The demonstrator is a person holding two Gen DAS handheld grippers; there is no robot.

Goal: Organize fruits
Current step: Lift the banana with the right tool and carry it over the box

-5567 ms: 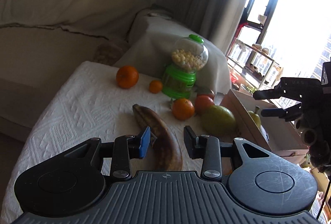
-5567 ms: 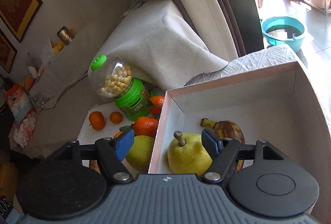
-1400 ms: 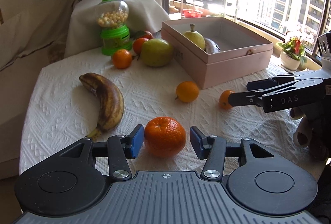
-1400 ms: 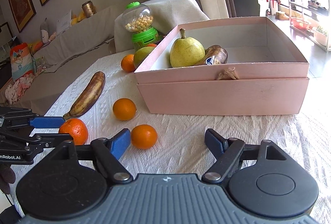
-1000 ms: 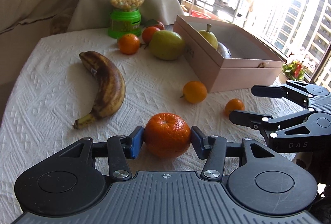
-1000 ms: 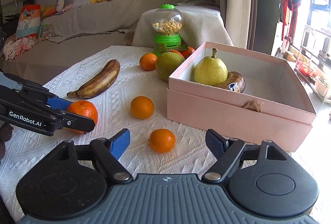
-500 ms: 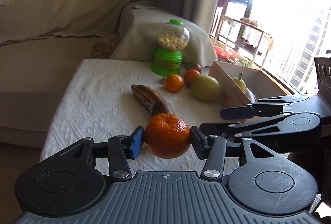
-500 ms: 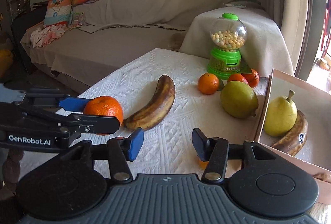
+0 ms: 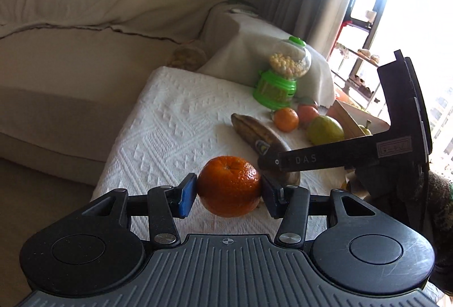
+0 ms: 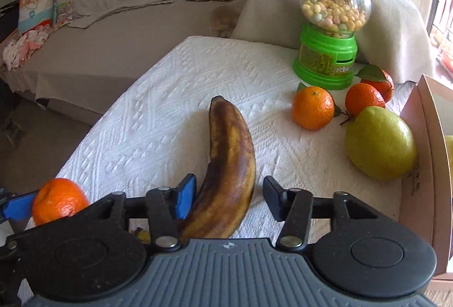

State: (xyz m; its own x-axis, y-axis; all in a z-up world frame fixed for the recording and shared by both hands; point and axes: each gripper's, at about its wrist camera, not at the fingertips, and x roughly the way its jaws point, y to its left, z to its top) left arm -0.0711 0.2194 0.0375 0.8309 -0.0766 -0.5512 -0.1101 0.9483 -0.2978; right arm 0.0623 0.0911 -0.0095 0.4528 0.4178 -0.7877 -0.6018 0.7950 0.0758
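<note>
Banana [image 10: 230, 162] stem end hidden under right gripper [image 10: 228, 196], closing fingers not touching (left gripper [image 9: 228, 195] pinching orange [image 9: 229, 185]).

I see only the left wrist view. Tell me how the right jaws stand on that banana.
Observer: The right gripper straddles the banana. Its jaws have just been closing, and a gap shows between the fruit and the black pad.
Operator: Count the oranges by the candy dispenser.
Observer: Three oranges lie beside the candy dispenser. The rearmost one carries a green leaf.
</note>
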